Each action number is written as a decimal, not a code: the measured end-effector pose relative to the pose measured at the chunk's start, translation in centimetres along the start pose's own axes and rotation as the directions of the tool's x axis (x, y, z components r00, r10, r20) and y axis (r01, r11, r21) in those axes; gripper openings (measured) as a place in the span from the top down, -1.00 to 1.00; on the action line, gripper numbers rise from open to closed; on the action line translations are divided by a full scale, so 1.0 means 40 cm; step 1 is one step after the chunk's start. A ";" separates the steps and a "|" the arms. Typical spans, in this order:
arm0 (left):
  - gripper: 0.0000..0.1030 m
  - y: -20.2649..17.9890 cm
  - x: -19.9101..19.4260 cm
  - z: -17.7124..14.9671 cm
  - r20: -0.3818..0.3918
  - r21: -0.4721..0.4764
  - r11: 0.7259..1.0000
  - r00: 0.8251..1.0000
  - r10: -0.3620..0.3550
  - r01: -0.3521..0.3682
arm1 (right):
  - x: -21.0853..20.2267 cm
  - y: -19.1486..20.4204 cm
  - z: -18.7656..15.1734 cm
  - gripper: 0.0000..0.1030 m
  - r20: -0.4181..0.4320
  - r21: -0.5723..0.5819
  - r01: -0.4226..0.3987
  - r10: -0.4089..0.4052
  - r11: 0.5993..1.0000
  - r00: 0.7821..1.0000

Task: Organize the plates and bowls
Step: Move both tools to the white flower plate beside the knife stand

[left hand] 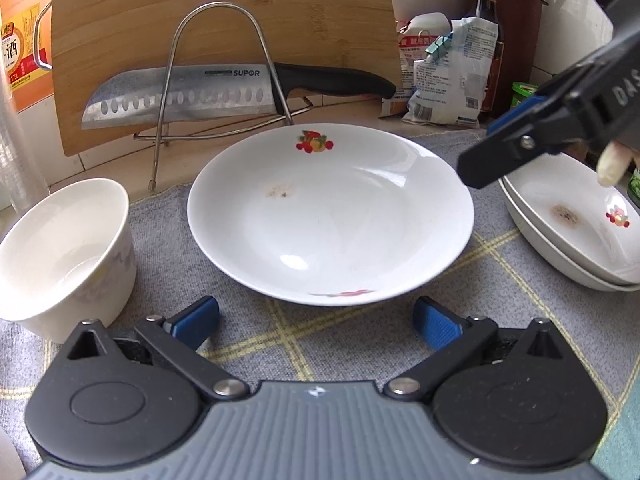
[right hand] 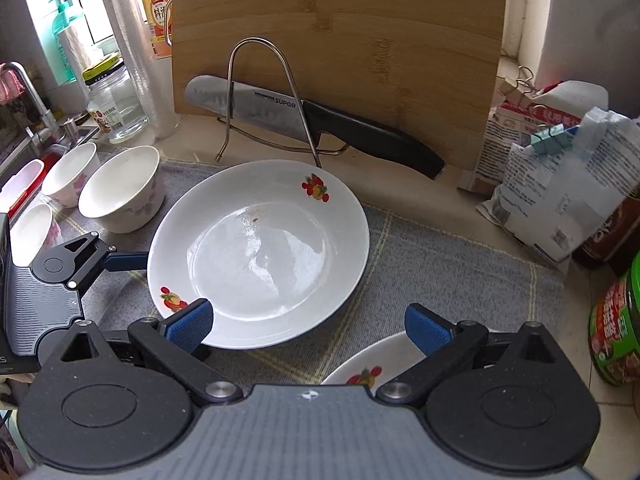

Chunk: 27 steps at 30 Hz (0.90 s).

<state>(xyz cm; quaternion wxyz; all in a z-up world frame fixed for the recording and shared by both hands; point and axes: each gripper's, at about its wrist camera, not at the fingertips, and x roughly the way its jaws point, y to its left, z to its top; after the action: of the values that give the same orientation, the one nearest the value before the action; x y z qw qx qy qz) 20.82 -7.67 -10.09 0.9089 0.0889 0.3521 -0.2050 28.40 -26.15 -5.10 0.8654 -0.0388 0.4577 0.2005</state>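
Between the spread blue pads of the left gripper [left hand: 316, 322], nothing is held; its jaws are seen wide apart, and just ahead of them a white plate [left hand: 330, 216] with fruit prints lies flat on a grey checked cloth [left hand: 352, 344]; being round, no long axis can be named for it, but one fruit print is turned to the far rim and another to the near rim. To the left of the tool a white bowl [left hand: 64, 256] stands upright, mouth up, near the plate but apart from it. To the right, two stacked plates [left hand: 576, 236] are seen slightly tilted, with the right gripper [right hand: 308, 326] raised over their near edge; its jaws are likewise parted and empty, its left pad overlapping the central plate's rim in the right wrist view, though contact cannot be told. Two more bowls [right hand: 70, 180] are seen beyond the first. Behind the plate a wire rack [left hand: 224, 80] carries a knife [left hand: 240, 92] laid sideways, handle to the right; a wooden cutting board [left hand: 224, 20] is leant behind it; packets [left hand: 444, 80] and a dark bottle [left hand: 486, 20] stand further right.
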 end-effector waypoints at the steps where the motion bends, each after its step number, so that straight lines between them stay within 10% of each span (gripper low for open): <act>1: -0.99 0.000 0.001 0.001 0.001 -0.002 1.000 1.000 0.002 -0.002 | 0.008 -0.005 0.007 -1.00 -0.006 -0.008 -0.008 0.008 1.000 1.000; 27: -0.99 0.019 0.010 -0.002 0.036 0.032 0.999 0.998 -0.041 0.040 | 0.229 -0.063 0.139 -1.00 -0.211 -0.039 -0.161 0.150 0.986 0.966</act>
<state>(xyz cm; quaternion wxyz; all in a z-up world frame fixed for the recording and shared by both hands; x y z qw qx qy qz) 21.38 -7.11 -10.40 0.9094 0.0920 0.3337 -0.2305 38.28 -24.21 -9.58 0.7930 -0.0475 0.5414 0.2753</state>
